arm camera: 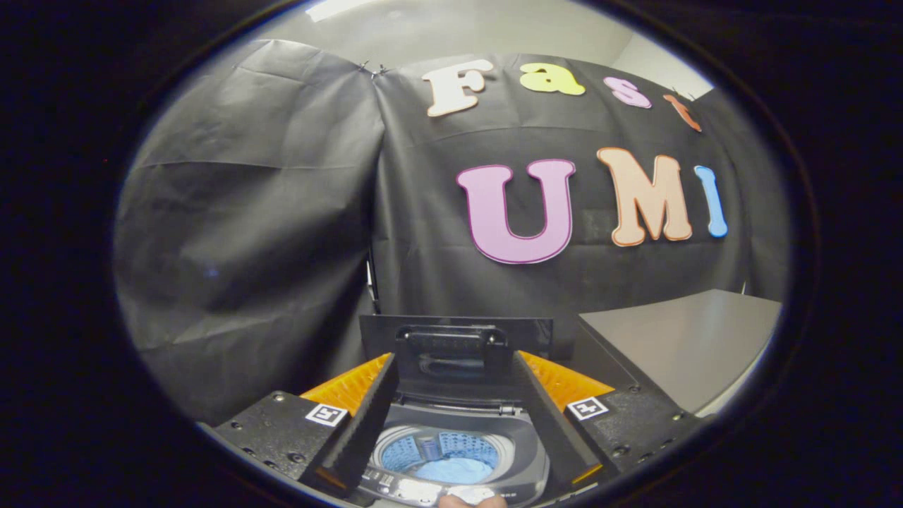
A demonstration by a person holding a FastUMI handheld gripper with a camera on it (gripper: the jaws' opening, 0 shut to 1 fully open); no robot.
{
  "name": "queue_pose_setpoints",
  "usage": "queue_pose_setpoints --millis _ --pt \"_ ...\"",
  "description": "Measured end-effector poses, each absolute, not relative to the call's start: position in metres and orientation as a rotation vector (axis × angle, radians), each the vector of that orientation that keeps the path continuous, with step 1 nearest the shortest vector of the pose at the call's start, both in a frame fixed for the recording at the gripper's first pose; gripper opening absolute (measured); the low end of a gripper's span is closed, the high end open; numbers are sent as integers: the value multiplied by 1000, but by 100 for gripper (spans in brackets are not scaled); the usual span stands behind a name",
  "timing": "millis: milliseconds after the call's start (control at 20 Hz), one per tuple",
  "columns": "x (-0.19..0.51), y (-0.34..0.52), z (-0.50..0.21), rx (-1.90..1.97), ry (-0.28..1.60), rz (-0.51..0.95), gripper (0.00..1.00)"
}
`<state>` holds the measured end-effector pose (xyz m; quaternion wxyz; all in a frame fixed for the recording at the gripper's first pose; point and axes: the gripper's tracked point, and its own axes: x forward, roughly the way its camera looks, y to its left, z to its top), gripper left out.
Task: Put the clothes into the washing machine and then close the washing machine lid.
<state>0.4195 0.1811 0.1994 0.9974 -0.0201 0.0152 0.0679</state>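
Lying at the bottom of the round drum, a pale blue garment (451,469) rests in a soft heap inside the washing machine (451,451), whose perforated drum wall glints bluish above it. The machine's dark lid (451,353) stands raised upright behind the opening, a moulded handle recess near its top edge. The grey control strip (416,488) runs along the near rim. The gripper (451,423) hangs above the opening with its ribbed fingers (367,423) spread wide, gripping nothing, the drum seen between them. A fingertip (471,501) shows just below the control strip. A grey tabletop (691,346) lies beyond the machine.
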Motion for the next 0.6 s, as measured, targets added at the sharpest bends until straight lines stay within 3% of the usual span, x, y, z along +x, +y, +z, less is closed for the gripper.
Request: queue_pose_setpoints --millis 600 --pt "569 199 194 -101 87 39 98"
